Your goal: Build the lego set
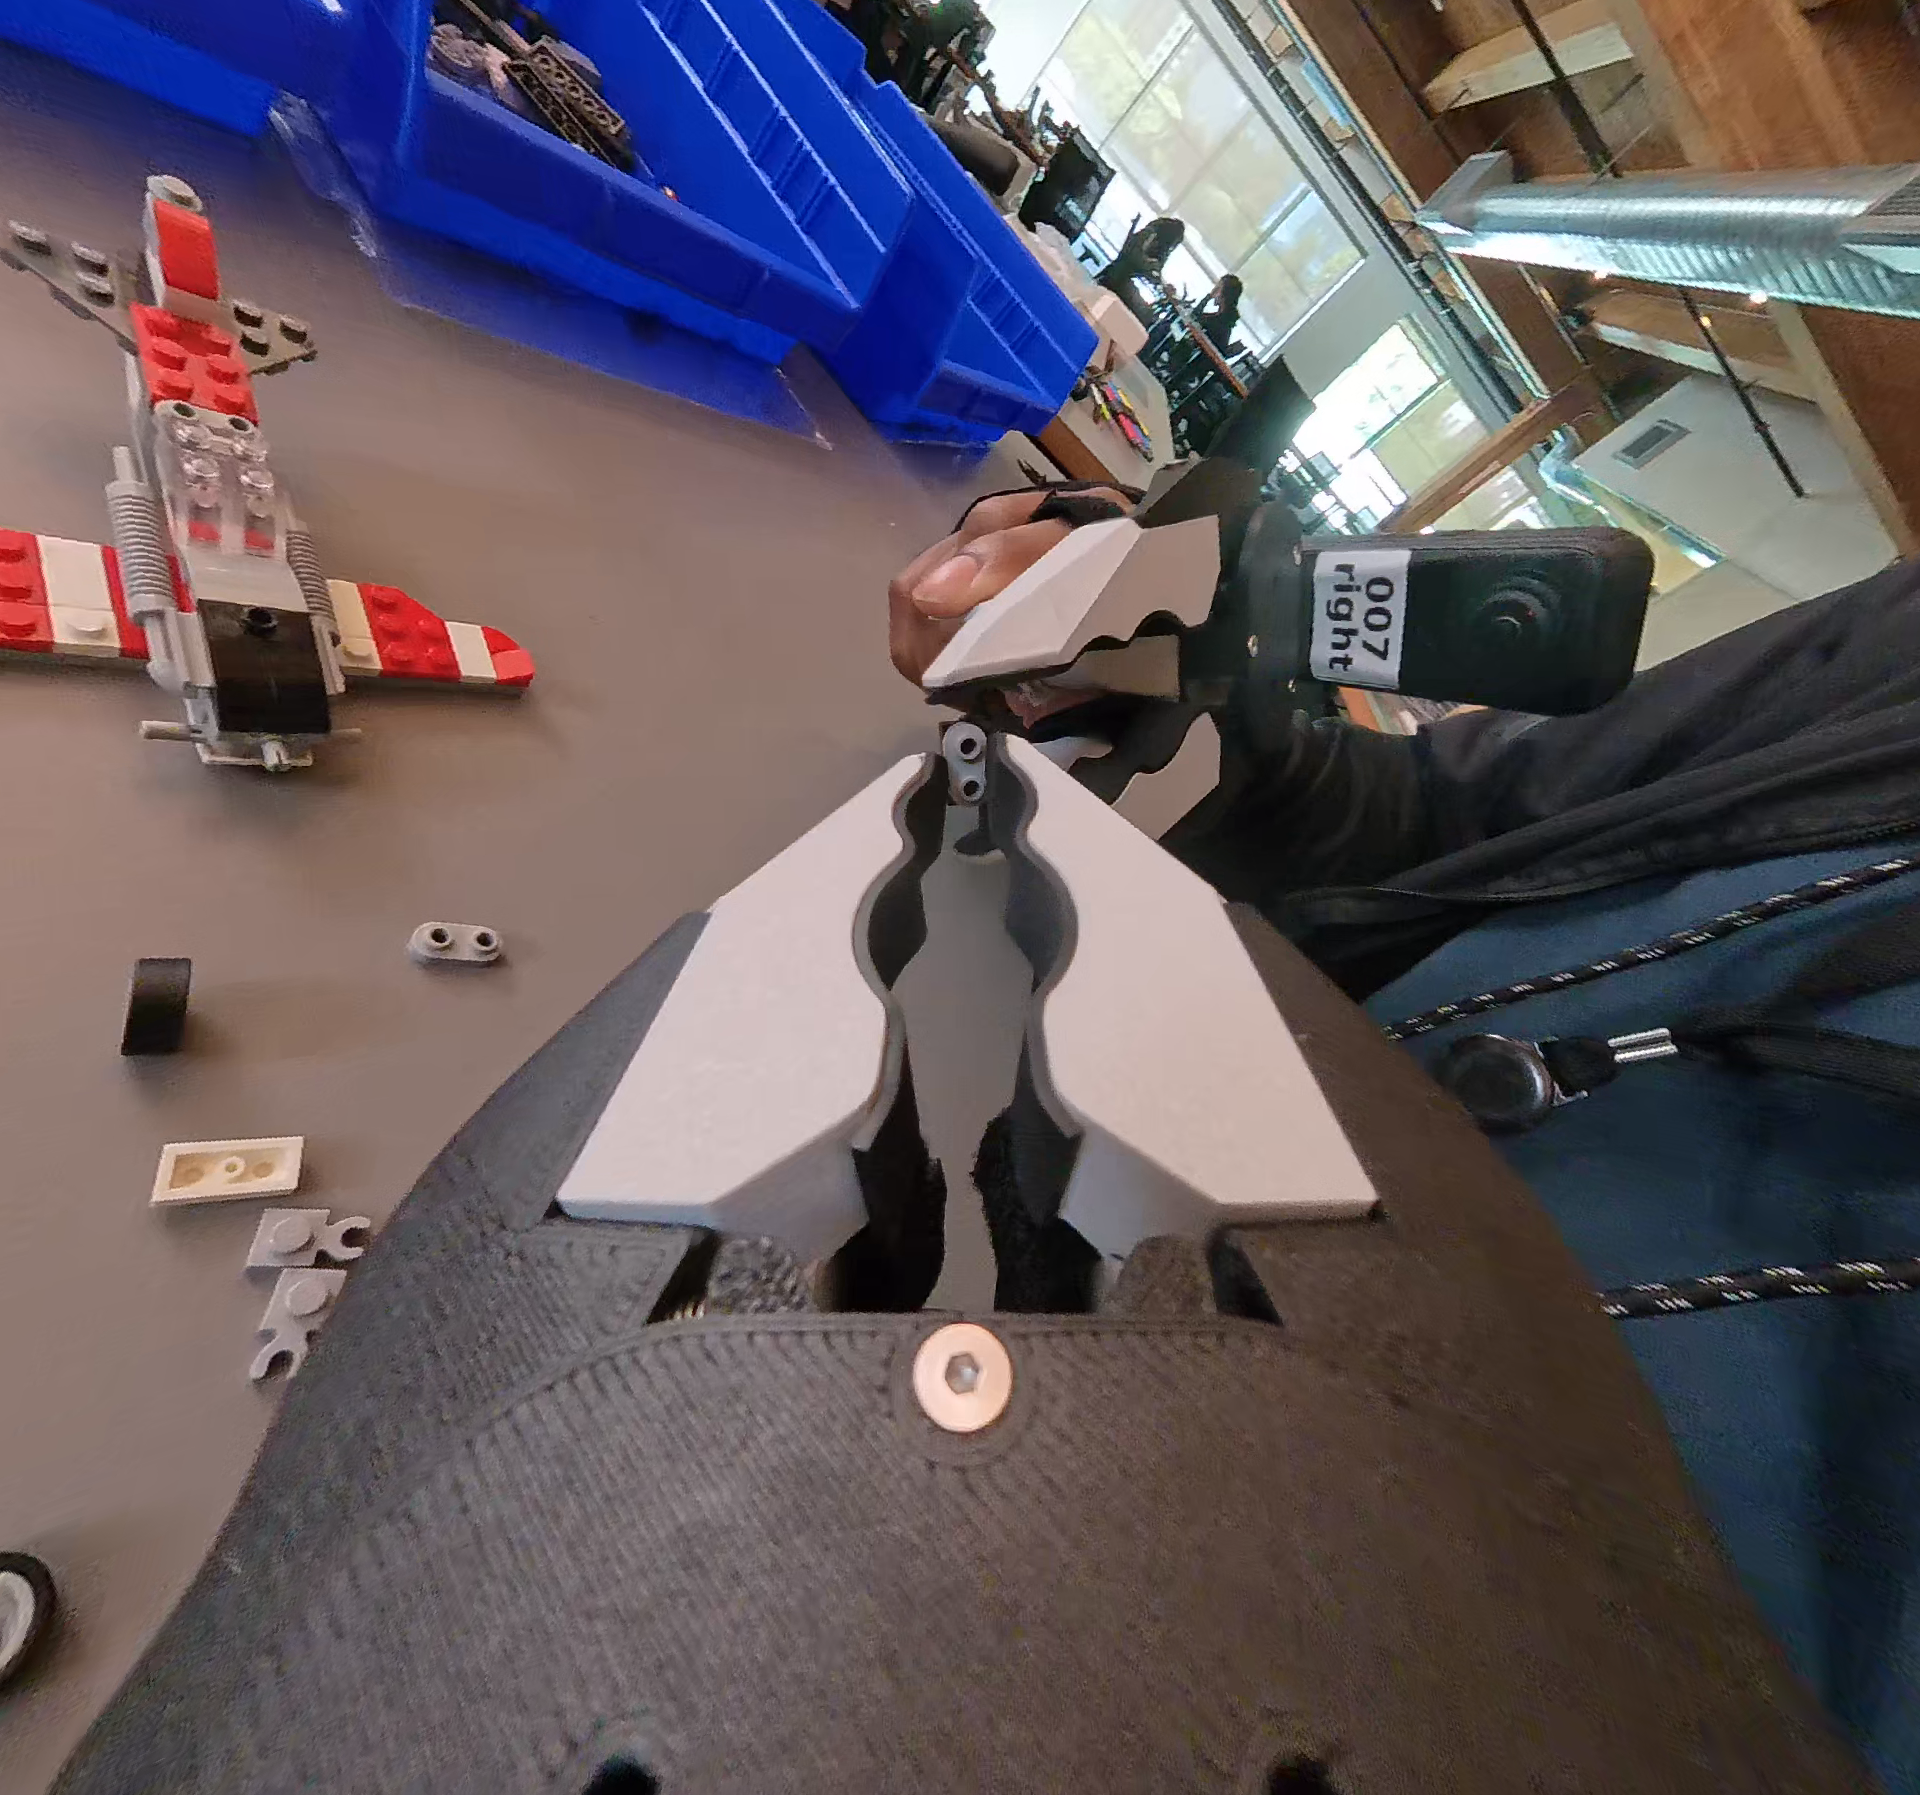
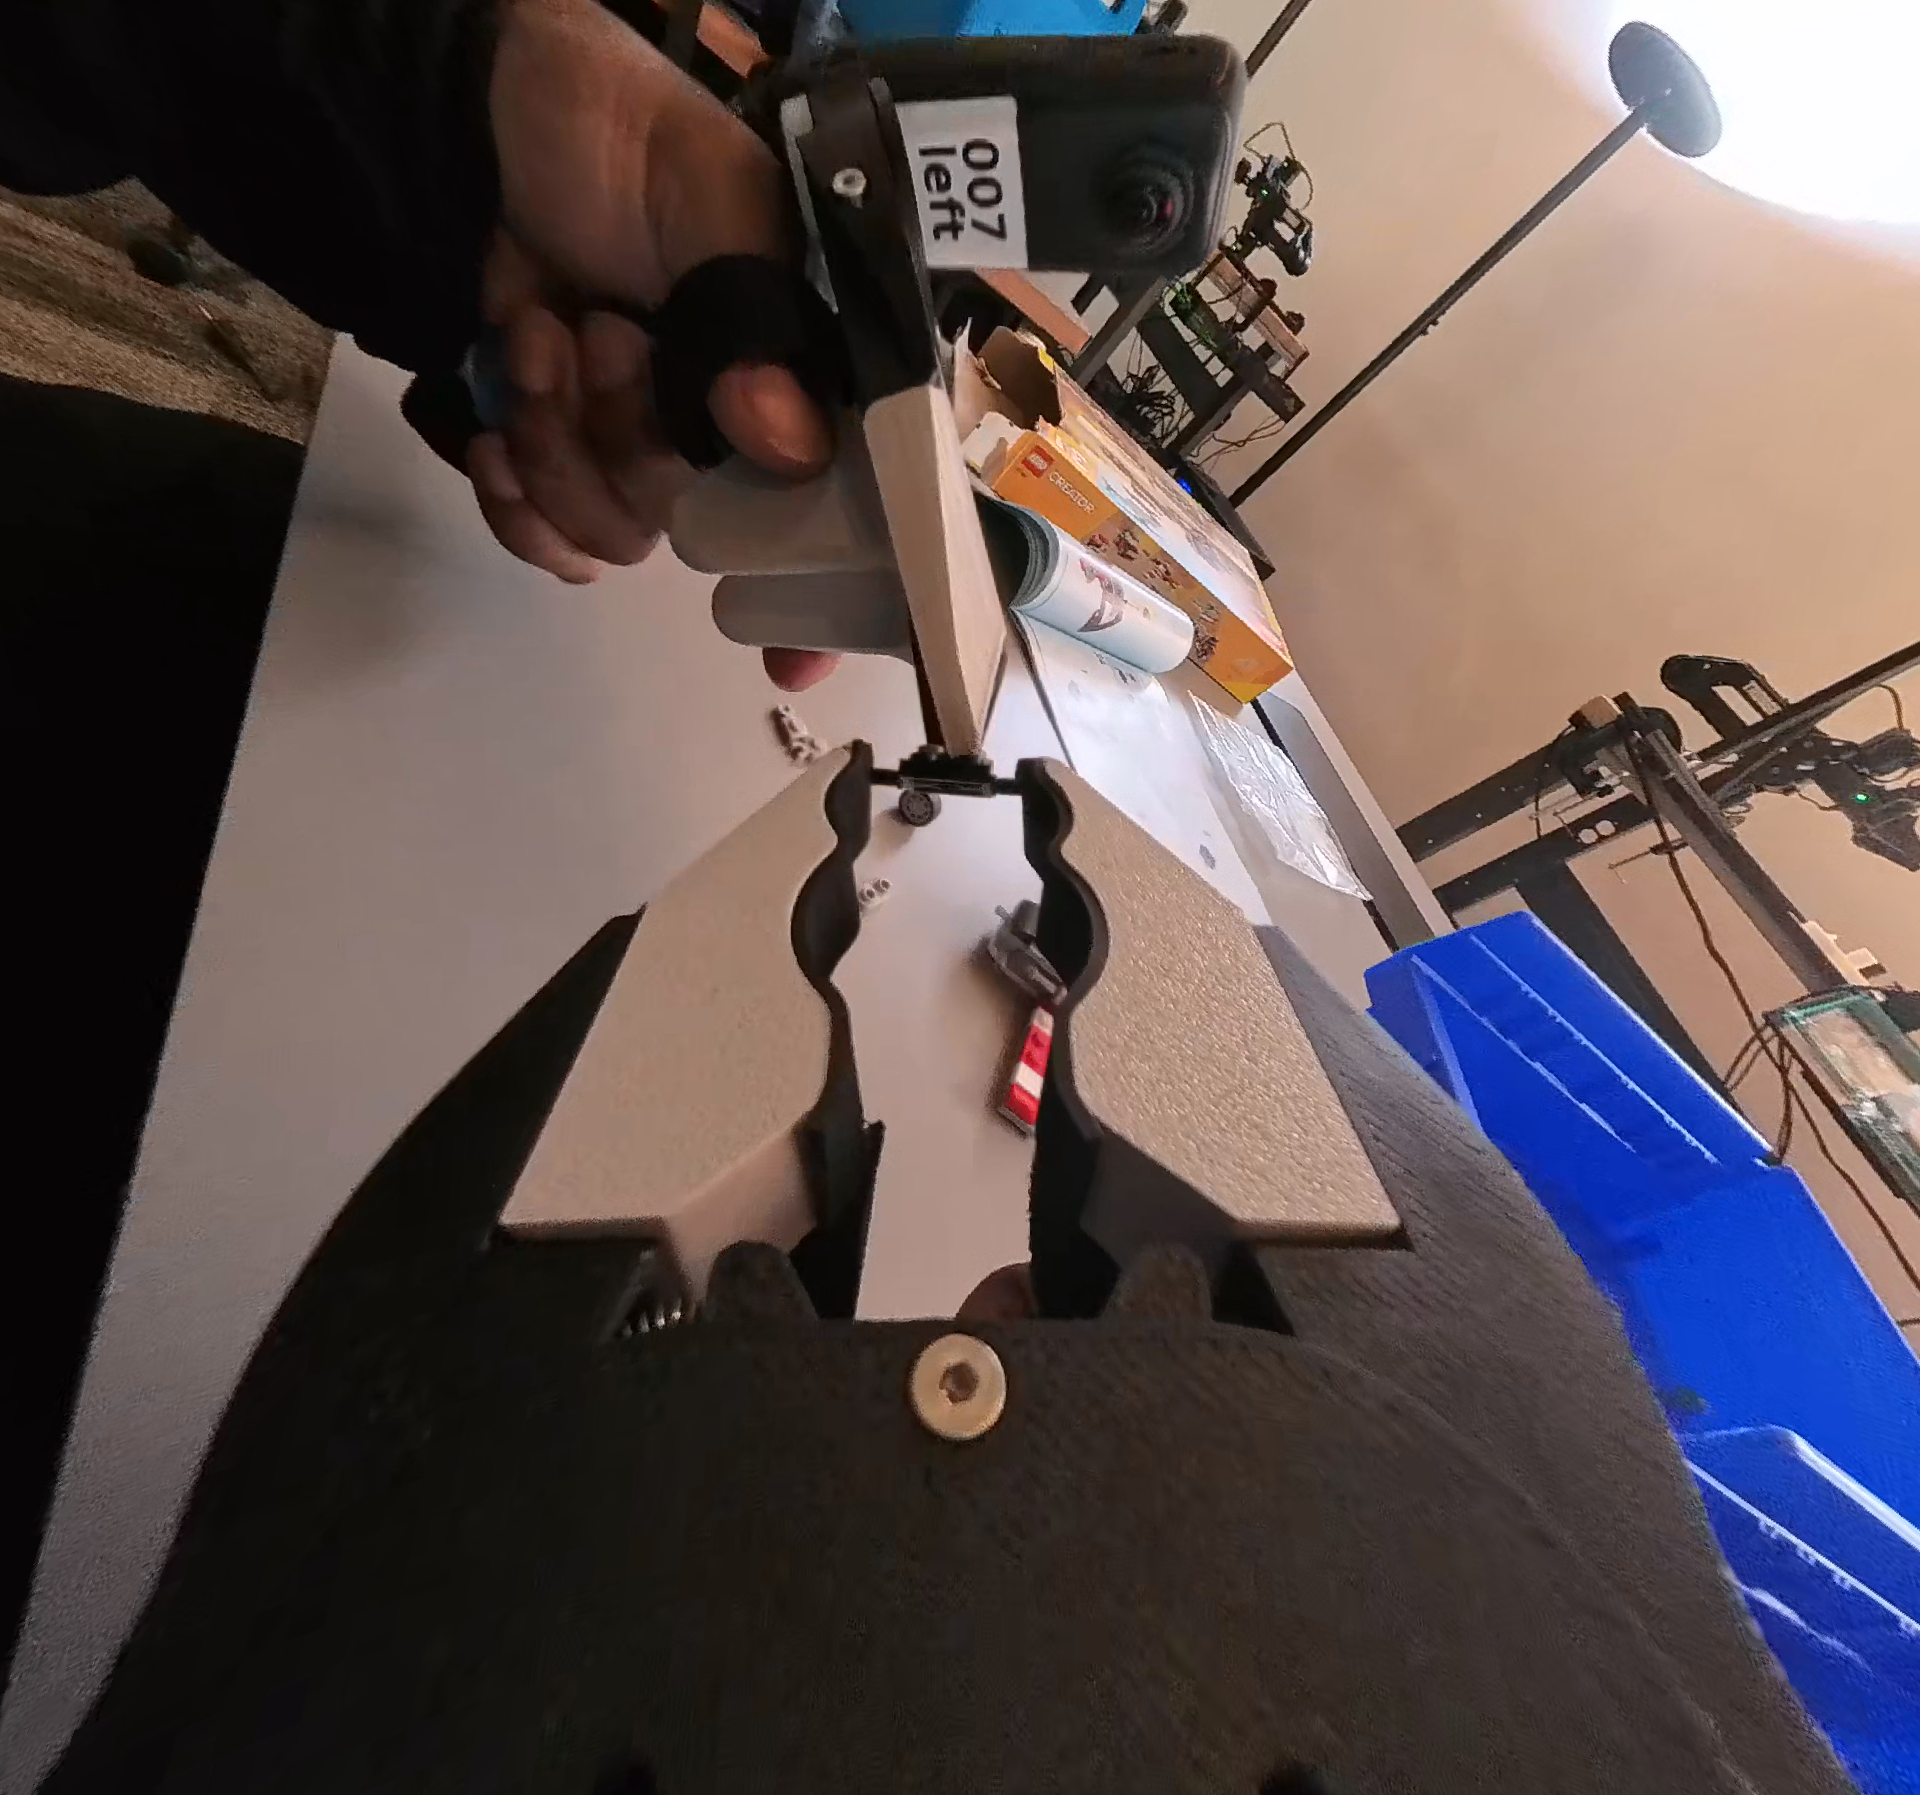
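Note:
My left gripper (image 1: pixel 968 771) is shut on a small dark grey two-hole lego piece (image 1: pixel 966 758) held above the table. My right gripper (image 2: pixel 940 777) is shut on the ends of a black axle piece with a small wheel (image 2: pixel 923 803). The two grippers meet tip to tip: the left gripper (image 2: pixel 961 706) comes down from above and its grey piece (image 2: pixel 928 759) sits against the top of the axle. The right gripper also shows in the left wrist view (image 1: pixel 1049 644). The red, white and grey lego plane (image 1: pixel 208 550) lies on the table to the left, also in the right wrist view (image 2: pixel 1029 1028).
Loose pieces lie on the grey table: a grey rounded plate (image 1: pixel 454 942), a black brick (image 1: pixel 156 1005), a white plate (image 1: pixel 229 1171), two grey clip plates (image 1: pixel 307 1238), a wheel (image 1: pixel 21 1610). Blue bins (image 1: pixel 675 135) stand behind. A lego box (image 2: pixel 1143 540), booklet (image 2: pixel 1101 602) and plastic bag (image 2: pixel 1268 789) lie farther off. Both grippers' tips are close together, under 4 cm apart.

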`<action>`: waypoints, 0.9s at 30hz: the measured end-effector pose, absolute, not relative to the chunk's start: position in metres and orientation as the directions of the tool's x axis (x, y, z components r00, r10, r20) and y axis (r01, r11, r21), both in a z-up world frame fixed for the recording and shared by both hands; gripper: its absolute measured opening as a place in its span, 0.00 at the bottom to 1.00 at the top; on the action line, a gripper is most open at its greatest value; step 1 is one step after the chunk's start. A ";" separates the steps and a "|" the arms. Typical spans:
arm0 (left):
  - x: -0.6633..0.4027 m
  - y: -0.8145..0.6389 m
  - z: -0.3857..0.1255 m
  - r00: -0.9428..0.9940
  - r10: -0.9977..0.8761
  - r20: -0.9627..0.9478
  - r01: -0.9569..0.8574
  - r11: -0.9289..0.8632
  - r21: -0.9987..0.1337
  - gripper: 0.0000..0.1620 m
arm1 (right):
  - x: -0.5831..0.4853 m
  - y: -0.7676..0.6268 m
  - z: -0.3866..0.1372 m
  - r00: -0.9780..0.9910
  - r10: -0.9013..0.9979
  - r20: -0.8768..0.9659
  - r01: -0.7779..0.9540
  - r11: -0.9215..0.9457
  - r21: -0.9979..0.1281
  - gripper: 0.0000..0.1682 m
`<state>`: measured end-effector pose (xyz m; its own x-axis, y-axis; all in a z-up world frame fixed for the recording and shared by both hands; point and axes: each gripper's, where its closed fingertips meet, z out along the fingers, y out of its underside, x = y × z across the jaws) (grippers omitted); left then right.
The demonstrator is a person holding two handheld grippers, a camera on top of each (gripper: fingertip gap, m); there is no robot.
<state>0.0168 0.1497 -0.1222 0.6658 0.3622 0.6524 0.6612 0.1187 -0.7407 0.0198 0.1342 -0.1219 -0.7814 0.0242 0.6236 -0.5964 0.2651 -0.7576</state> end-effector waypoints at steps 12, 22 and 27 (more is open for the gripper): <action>0.014 0.147 -0.121 0.660 0.371 0.654 0.658 0.135 -0.741 0.04 | 0.017 0.132 -0.120 -0.749 0.054 0.660 -0.623 0.281 -0.730 0.18; 0.015 0.145 -0.119 0.653 0.350 0.672 0.670 0.146 -0.728 0.04 | 0.017 0.132 -0.119 -0.755 0.056 0.653 -0.618 0.271 -0.738 0.18; 0.015 0.144 -0.120 0.655 0.348 0.670 0.670 0.142 -0.729 0.04 | 0.018 0.132 -0.119 -0.756 0.055 0.652 -0.617 0.269 -0.739 0.18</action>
<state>0.0155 0.1435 -0.1197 0.6553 0.3485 0.6702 0.6698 0.1420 -0.7288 0.0175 0.1319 -0.1190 -0.7563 0.0550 0.6519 -0.6175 0.2691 -0.7391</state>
